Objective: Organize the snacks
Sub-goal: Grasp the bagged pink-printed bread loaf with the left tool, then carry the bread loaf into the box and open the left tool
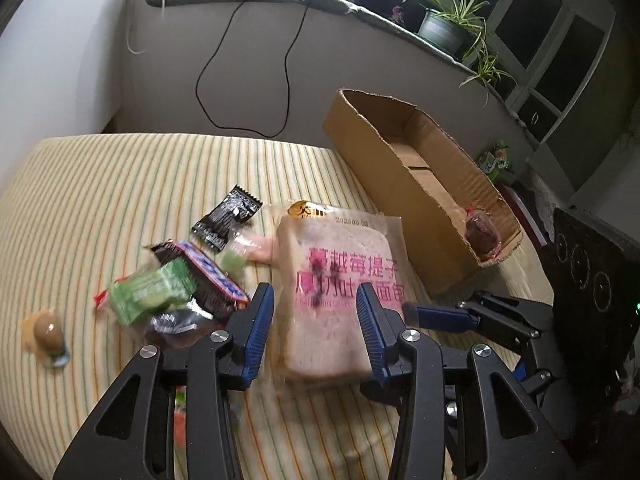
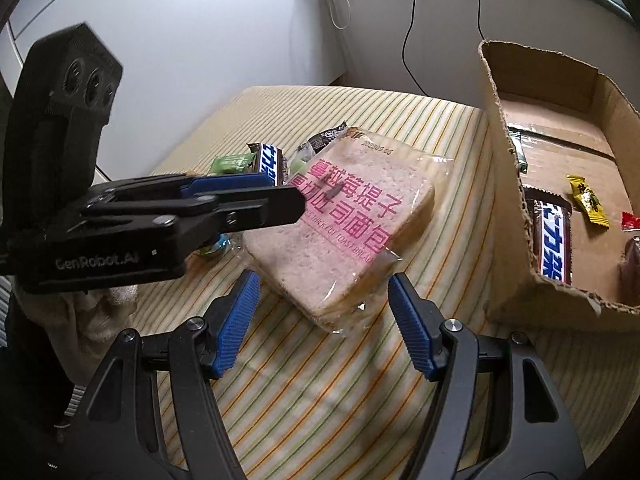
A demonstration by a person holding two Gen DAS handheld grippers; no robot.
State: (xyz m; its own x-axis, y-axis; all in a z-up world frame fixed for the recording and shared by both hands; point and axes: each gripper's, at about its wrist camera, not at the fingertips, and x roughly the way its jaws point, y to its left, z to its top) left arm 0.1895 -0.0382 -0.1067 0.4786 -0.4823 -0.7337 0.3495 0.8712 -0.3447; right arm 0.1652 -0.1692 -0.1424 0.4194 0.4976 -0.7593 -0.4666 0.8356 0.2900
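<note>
A bagged slice of toast bread (image 1: 336,292) with pink lettering lies on the striped cloth, also in the right wrist view (image 2: 344,216). My left gripper (image 1: 316,300) is open, its blue pads on either side of the bread's near edge. My right gripper (image 2: 320,284) is open, just short of the bread's near corner. A cardboard box (image 1: 404,168) stands right of the bread; in the right wrist view the box (image 2: 508,200) holds a Snickers bar (image 2: 552,240), a yellow candy (image 2: 588,200) and other wrapped snacks.
Left of the bread lies a pile of snacks: a black packet (image 1: 228,216), a green packet (image 1: 152,292), a Snickers bar (image 1: 208,276) and a brown wrapped egg (image 1: 48,332). Potted plants (image 1: 452,20) and cables are on the sill behind.
</note>
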